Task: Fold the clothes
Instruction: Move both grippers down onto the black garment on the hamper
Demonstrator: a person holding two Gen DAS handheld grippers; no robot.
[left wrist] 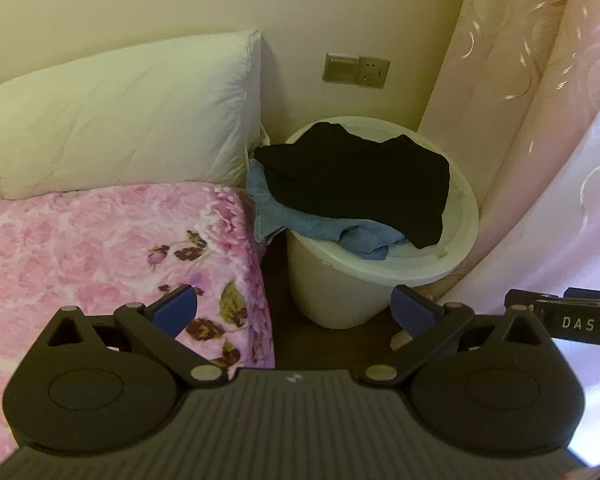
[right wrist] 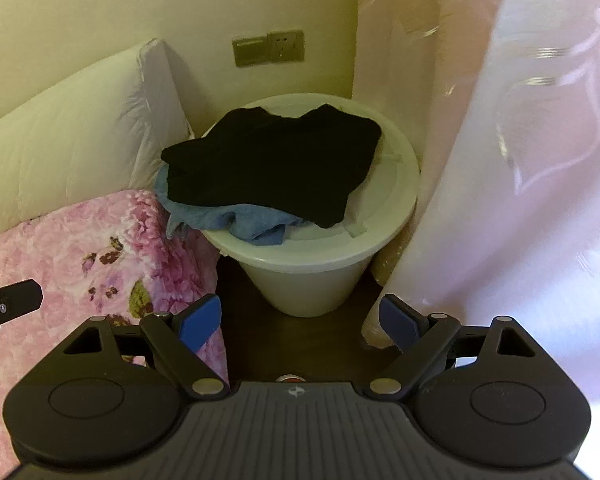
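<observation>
A black garment (left wrist: pixel 364 184) (right wrist: pixel 272 164) lies crumpled on top of a white round bin (left wrist: pixel 380 276) (right wrist: pixel 320 264), over a blue garment (left wrist: pixel 300 220) (right wrist: pixel 252 224) that hangs over the bin's left rim. My left gripper (left wrist: pixel 296 308) is open, empty, short of the bin and above the gap between bed and bin. My right gripper (right wrist: pixel 300 320) is open and empty too, a little way in front of the bin. The right gripper's body (left wrist: pixel 568 320) shows at the right edge of the left wrist view.
A bed with a pink floral blanket (left wrist: pixel 100 264) (right wrist: pixel 80 256) and a white pillow (left wrist: pixel 116 120) (right wrist: pixel 72 140) lies to the left of the bin. A pink curtain (left wrist: pixel 540 120) (right wrist: pixel 500 160) hangs close on the right. A wall socket (left wrist: pixel 356 70) (right wrist: pixel 268 48) sits behind.
</observation>
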